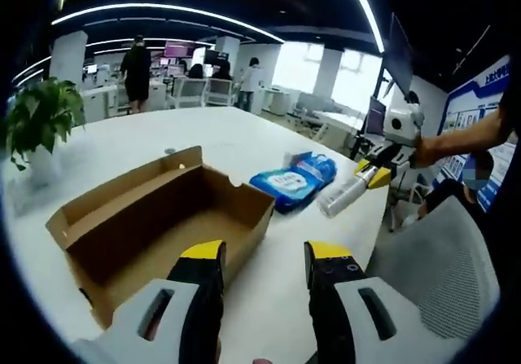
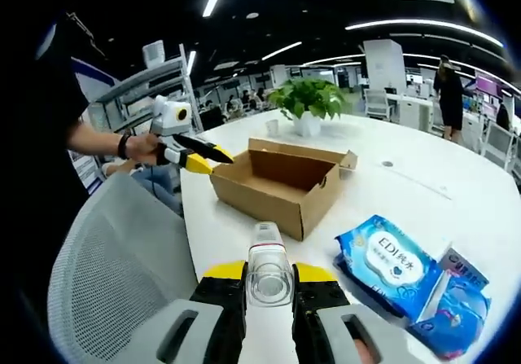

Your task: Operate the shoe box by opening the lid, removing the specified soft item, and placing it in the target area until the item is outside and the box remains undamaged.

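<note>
Nearest in the right gripper view, the right hand-held gripper (image 2: 269,295) was seen clamped on a clear, capped bottle (image 2: 268,268), its mouth facing the camera; the bottle was carried clear of the desk (image 2: 456,177), presumably because it had been lifted out and was on its way to be set down. In the left gripper view, the left hand-held gripper (image 1: 264,287) was held released, nothing between its jaws, poised just over the near desk edge beside the shoe box (image 1: 163,225) — likely kept there so the box could be steadied if needed. The box was found open and empty-looking, lid flap folded back, unharmed as far as could be judged, near the desk edge by the mesh chair (image 2: 106,266). Just beyond it, blue wipes packs (image 2: 391,262) were laid on the desk, well outside the box, probably marking the target area. Farther off, a potted plant (image 2: 308,103) stood toward the far desk edge, out of the way.
</note>
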A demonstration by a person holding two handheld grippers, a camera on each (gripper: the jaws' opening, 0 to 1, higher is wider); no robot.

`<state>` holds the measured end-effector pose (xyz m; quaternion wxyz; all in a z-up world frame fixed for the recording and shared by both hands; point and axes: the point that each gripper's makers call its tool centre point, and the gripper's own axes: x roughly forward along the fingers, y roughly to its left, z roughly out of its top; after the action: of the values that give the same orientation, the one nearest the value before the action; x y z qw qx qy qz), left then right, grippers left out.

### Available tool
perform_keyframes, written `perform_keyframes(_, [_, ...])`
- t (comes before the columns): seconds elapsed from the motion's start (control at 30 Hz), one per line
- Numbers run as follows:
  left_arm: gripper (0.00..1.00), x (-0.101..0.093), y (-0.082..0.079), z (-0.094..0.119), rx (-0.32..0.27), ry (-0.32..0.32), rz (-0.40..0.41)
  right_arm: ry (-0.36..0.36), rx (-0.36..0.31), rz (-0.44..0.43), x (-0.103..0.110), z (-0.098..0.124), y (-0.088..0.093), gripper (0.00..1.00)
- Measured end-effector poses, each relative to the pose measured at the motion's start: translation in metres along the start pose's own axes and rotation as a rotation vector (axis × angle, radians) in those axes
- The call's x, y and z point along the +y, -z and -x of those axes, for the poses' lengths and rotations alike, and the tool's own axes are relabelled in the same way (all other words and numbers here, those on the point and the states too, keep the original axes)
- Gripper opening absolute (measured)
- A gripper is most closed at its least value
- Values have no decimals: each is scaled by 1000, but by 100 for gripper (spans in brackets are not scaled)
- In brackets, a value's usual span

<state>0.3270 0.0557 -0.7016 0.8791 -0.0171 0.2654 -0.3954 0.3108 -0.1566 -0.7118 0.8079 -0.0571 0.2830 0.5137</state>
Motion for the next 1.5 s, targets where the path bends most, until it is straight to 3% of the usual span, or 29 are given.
perform_keyframes(0.53, [40,7,17,14,-18,-103,90,8,61,1,-49,9,1,16])
perform_keyframes(0.83, [41,13,15,22,-41,-156,104,11,132,52,-82,12,-6,16])
perform_keyframes(1.2, [41,20,15,25,-42,-190,104,3,264,184,-109,10,-24,16])
perform_keyframes(1.5, [41,25,17,28,-39,-213,108,11,387,300,-146,11,-41,16])
